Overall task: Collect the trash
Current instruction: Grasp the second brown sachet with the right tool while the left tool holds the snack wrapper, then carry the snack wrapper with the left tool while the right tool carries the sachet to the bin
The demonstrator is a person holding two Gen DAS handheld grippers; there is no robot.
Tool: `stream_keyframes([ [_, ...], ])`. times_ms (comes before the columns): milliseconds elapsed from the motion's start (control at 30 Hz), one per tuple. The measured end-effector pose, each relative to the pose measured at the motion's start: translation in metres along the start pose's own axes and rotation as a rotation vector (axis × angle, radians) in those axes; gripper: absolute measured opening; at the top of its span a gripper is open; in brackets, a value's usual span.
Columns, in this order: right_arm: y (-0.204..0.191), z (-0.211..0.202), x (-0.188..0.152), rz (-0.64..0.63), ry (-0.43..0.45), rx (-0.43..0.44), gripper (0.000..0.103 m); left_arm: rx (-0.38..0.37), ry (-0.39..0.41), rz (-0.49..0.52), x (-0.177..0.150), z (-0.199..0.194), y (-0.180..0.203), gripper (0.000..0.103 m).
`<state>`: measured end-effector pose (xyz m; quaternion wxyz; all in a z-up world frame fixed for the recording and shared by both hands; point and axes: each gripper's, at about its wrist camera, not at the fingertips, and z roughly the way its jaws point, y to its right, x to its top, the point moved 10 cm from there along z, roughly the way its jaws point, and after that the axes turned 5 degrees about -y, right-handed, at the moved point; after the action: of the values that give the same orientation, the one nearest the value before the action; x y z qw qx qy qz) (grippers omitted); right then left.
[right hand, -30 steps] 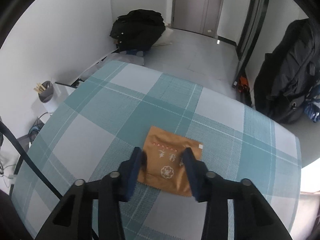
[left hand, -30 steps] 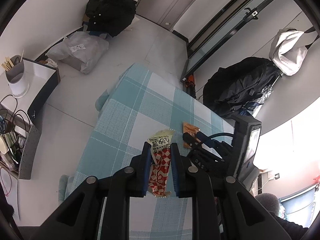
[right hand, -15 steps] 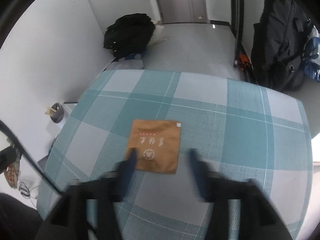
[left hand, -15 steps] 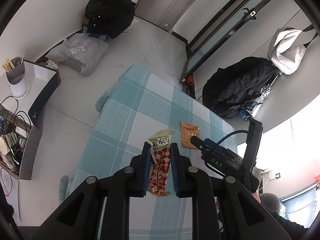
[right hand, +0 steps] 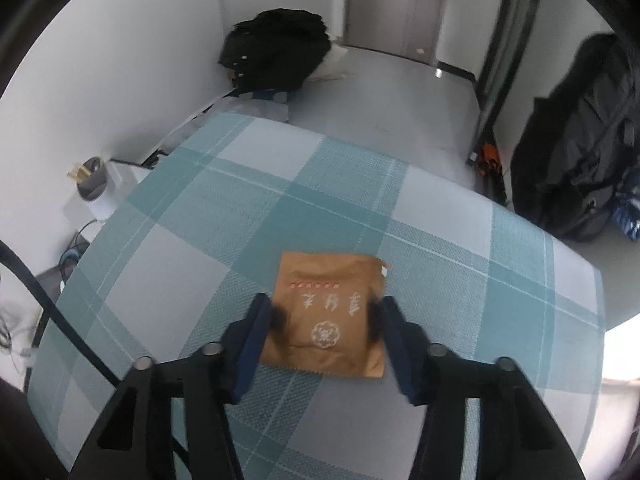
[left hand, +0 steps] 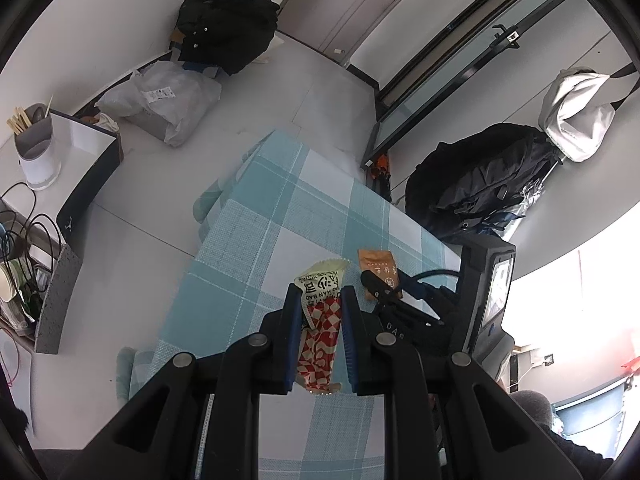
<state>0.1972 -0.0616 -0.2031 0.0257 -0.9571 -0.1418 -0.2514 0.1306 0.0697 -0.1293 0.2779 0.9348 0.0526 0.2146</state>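
Observation:
My left gripper (left hand: 320, 300) is shut on a red-and-white checked snack wrapper (left hand: 320, 336) with a pale yellow top, held high above the teal plaid table (left hand: 256, 248). A flat brown packet (right hand: 332, 312) with white print lies on the table (right hand: 224, 208). My right gripper (right hand: 326, 316) is open, low over the packet, one finger on each side of it. In the left wrist view the brown packet (left hand: 376, 268) shows with the right gripper (left hand: 380, 288) over its near edge.
A black backpack (right hand: 276, 52) and a grey plastic bag (left hand: 160, 96) lie on the floor by the far wall. A dark bag (right hand: 576, 160) stands at the right. A side shelf with a chopstick cup (left hand: 36, 144) is left of the table.
My right gripper pulled back from the brown packet, then came down again with its fingers on either side of it. My left gripper kept still with the wrapper.

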Motion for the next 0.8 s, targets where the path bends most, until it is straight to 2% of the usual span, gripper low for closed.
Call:
stream_keyframes([
  [167,-0.002,0.000,-0.002,-0.002,0.001,0.012,0.036,-0.001,0.003,0.001,0.000,-0.001,-0.001,0.014],
  [400,-0.007,-0.005,-0.009,-0.027,0.008,0.012,0.035,0.008,0.011,0.004,0.001,-0.004,0.000,0.014],
  [533,-0.007,-0.011,-0.018,-0.007,0.008,0.050,0.035,0.012,0.012,0.005,0.001,-0.004,-0.001,0.014],
  [800,0.009,-0.055,-0.037,0.078,0.068,0.126,0.035,0.029,0.010,0.063,-0.003,0.000,0.013,0.014],
])
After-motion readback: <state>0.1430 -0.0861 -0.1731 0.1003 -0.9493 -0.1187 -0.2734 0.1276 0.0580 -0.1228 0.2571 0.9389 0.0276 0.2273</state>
